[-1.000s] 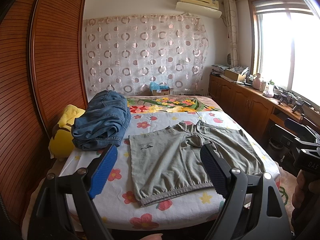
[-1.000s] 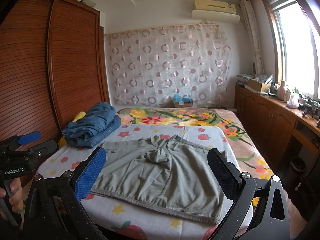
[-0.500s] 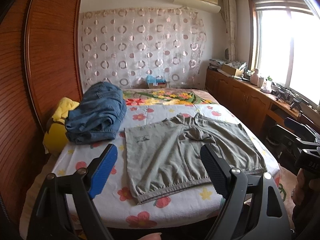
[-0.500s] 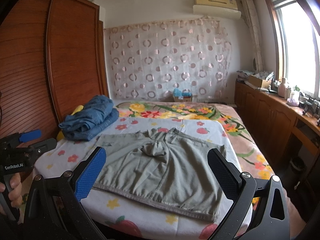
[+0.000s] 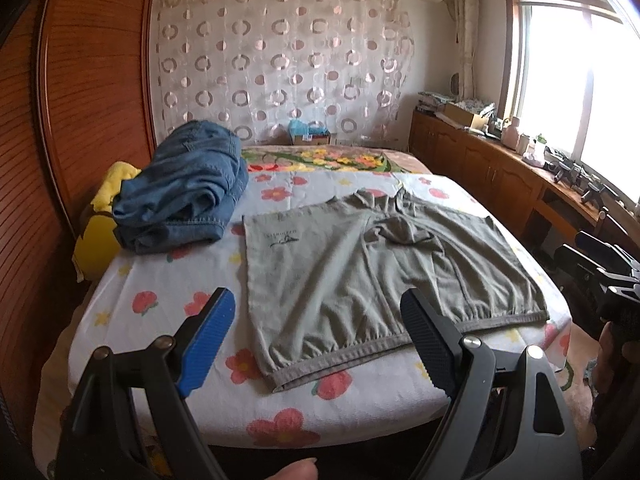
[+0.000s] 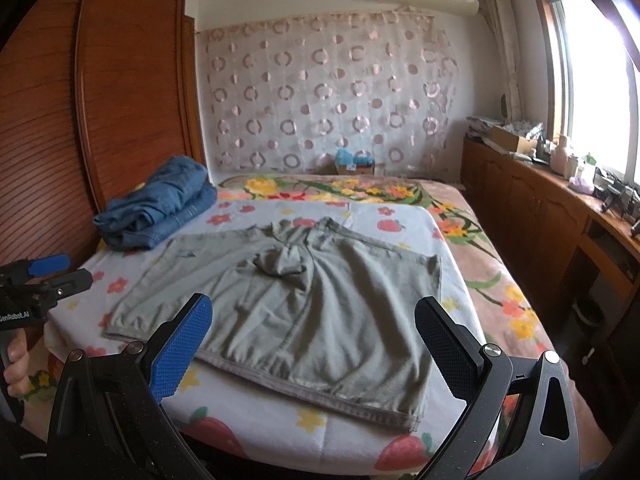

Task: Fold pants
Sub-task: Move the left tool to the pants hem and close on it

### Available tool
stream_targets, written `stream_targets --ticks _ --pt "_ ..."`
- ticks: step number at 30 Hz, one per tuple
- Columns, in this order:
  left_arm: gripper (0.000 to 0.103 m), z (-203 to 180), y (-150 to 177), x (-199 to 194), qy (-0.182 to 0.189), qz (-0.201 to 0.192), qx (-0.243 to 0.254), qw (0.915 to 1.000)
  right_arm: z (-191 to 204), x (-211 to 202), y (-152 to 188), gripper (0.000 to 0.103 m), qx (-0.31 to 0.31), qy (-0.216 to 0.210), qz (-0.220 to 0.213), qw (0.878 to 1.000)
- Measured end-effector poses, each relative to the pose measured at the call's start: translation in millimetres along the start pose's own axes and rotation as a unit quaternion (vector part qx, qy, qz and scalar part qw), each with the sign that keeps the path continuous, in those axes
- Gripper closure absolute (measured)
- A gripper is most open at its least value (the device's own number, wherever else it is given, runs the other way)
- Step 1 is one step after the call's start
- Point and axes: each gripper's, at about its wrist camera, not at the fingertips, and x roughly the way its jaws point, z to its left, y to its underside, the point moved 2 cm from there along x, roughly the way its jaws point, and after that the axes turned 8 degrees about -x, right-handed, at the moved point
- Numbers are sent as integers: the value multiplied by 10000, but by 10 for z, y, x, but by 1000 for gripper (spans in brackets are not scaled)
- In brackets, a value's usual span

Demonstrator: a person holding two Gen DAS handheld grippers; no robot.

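One jeans pile (image 5: 180, 192) beside spread pants (image 5: 360, 276).

Both wrist views look forward from the bed's (image 5: 120, 280) near edge toward the far curtain (image 5: 280, 68), raised and a little back. The left view stands toward the near left corner, the right toward the near right; both share the pants (image 5: 360, 272) (image 6: 304, 304).

A pair of shorts (image 5: 384, 268) lies spread flat on a bed (image 5: 168, 304), waistband toward its near edge, with folded jeans (image 5: 180, 196) behind and to the left, and a cabinet (image 5: 492, 168) running along the bed's right side.
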Motion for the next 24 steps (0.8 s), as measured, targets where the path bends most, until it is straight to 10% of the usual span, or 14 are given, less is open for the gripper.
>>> stream_targets --ticks 24 --pt "26 566 336 511 -52 727 -200 9971 -271 411 381 0 17 104 652 9978"
